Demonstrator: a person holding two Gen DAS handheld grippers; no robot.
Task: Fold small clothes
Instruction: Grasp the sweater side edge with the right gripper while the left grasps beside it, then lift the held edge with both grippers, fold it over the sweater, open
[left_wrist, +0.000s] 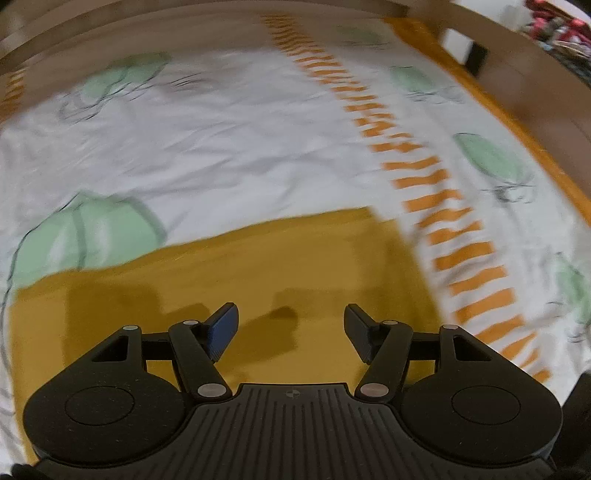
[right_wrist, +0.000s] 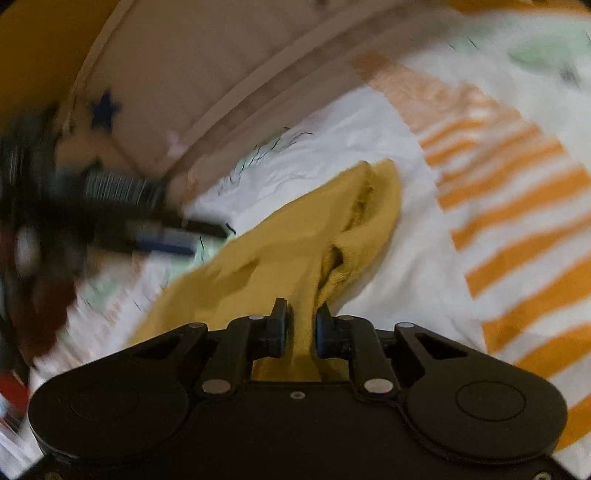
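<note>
A mustard-yellow small garment (left_wrist: 229, 280) lies flat on the patterned bed sheet (left_wrist: 221, 147), right under my left gripper (left_wrist: 291, 325). The left gripper is open and empty, just above the cloth. In the right wrist view my right gripper (right_wrist: 301, 328) is shut on a bunched end of the same yellow garment (right_wrist: 295, 240), which stretches away from the jaws up to the right. The left gripper (right_wrist: 162, 232) shows blurred at the left of that view, beside the cloth's far edge.
The white sheet (right_wrist: 424, 240) has orange stripes (left_wrist: 443, 206) and green prints (left_wrist: 96, 236). A brown headboard or bed frame (right_wrist: 207, 74) runs along the far side. A dark brown surface (left_wrist: 535, 85) borders the sheet's orange edge at the right.
</note>
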